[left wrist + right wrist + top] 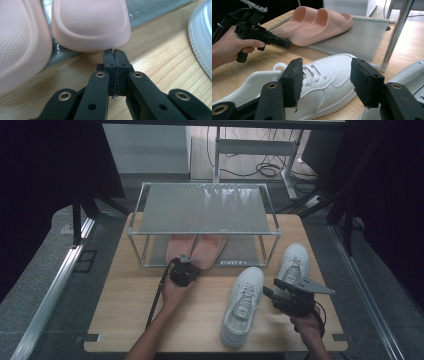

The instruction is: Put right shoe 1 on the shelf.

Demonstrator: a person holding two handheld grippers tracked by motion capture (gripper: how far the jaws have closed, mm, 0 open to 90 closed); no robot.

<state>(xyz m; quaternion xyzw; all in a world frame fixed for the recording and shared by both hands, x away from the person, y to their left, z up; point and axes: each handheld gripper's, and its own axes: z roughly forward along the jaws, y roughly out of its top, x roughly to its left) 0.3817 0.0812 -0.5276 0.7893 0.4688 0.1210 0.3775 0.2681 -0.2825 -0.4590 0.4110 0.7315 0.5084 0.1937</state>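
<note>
The work in hand looks like putting footwear away on the two-tier metal shoe rack [202, 210] at the back of the wooden worktop [130, 310], and by the look of it about half is done. The pair of pink slides [196, 251] already lies side by side on the rack's lower shelf, heels toward the person and overhanging the shelf's front edge. The left gripper [115, 53] sits with its jaws fully closed and empty, their tips touching, or nearly touching, the heel of the nearer slide [91, 25], as if nudging it further in; whether it actually presses on it I cannot tell. Left to do are the two white sneakers: the nearer white sneaker [243, 305] lies on the worktop in front of the rack, and the second white sneaker [294, 262] lies just beside it toward the right edge. The right gripper [325, 82] hovers near the first sneaker [317, 82] with its jaws wide apart, holding nothing. The top shelf of the rack is bare. A strip of small print runs along the lower shelf's front rail, and a dark mark shows on the sneaker's tongue, but neither can be read.
</note>
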